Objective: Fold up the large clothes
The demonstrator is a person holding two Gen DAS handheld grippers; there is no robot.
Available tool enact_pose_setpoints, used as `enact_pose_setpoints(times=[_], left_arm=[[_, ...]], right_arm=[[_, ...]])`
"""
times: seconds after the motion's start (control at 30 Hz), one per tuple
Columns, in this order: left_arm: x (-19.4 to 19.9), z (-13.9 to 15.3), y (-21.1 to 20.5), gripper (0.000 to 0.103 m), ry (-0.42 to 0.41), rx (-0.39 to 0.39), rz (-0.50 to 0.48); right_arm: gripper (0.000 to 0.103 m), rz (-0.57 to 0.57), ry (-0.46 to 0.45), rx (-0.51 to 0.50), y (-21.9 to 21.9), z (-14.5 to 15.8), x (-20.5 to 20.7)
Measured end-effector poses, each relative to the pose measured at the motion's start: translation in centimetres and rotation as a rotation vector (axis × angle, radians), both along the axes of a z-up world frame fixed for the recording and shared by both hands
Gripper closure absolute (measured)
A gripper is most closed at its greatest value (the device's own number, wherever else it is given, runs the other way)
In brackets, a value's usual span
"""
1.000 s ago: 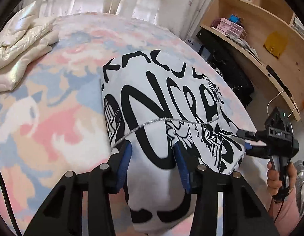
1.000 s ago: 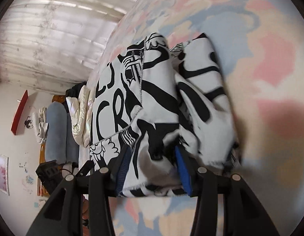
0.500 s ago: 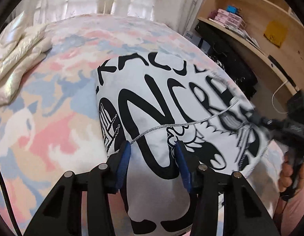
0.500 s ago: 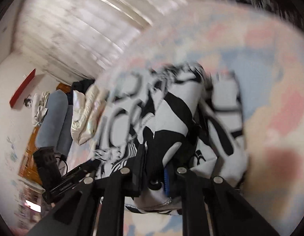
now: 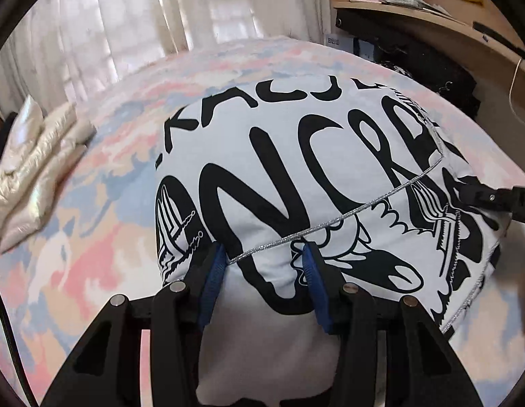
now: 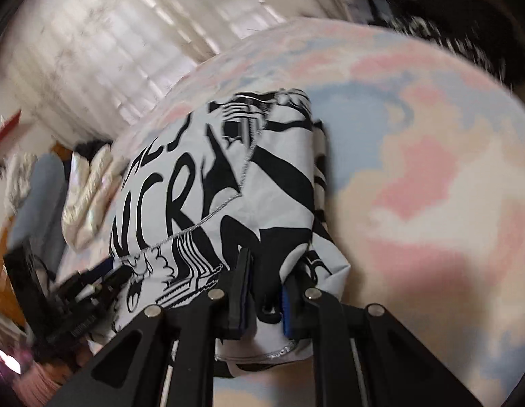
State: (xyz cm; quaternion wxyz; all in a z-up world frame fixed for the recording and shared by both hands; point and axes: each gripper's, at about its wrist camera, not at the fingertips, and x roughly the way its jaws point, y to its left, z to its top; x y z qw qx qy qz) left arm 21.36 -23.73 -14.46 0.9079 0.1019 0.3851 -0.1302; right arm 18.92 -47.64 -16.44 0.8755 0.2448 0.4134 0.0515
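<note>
A large white garment with bold black lettering (image 5: 296,176) lies folded on the pastel patterned bedspread (image 5: 76,237). My left gripper (image 5: 264,271) stands open with its blue-padded fingers astride the garment's near edge. In the right wrist view, my right gripper (image 6: 264,291) is shut on a bunched corner of the same garment (image 6: 228,183). The right gripper also shows in the left wrist view (image 5: 500,200), at the garment's right edge. The left gripper shows in the right wrist view (image 6: 93,285), blurred, at the lower left.
A cream quilted blanket (image 5: 35,166) lies folded at the bed's left side. Sheer curtains (image 5: 143,23) hang behind the bed. A wooden desk and shelf (image 5: 449,27) with boxes stand at the right, dark bags under them.
My right gripper has closed on the garment's corner and drawn it sideways across the bed. The left gripper has stayed open at the near edge while the view tilted up slightly.
</note>
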Motion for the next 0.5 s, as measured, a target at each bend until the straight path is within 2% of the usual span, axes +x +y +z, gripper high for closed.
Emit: enact_pose_setpoints(times=[0.2, 0.27, 0.33, 0.4, 0.47, 0.5], left_arm=[[-0.5, 0.2, 0.1, 0.057, -0.012, -0.025, -0.002], [-0.7, 0.7, 0.2, 0.042, 0.006, -0.032, -0.027], [-0.9, 1.3, 0.4, 0.035, 0.041, -0.046, -0.058], [-1.2, 2.5, 0.8, 0.035, 0.087, -0.098, -0.095], [-1.0, 4.0, 1.6, 0.035, 0.113, -0.159, -0.11], [-0.9, 4.6, 1.9, 0.035, 0.114, -0.181, -0.105]], right_arm=[[0.089, -0.003, 0.005, 0.0, 0.1, 0.0, 0.1], [0.086, 0.002, 0.019, 0.004, 0.1, 0.5, 0.2], [0.084, 0.008, 0.041, 0.01, 0.3, 1.1, 0.2], [0.078, 0.018, 0.072, 0.005, 0.4, 1.9, 0.2], [0.061, 0.03, 0.079, -0.003, 0.5, 3.3, 0.2], [0.057, 0.036, 0.069, -0.003, 0.5, 3.9, 0.1]])
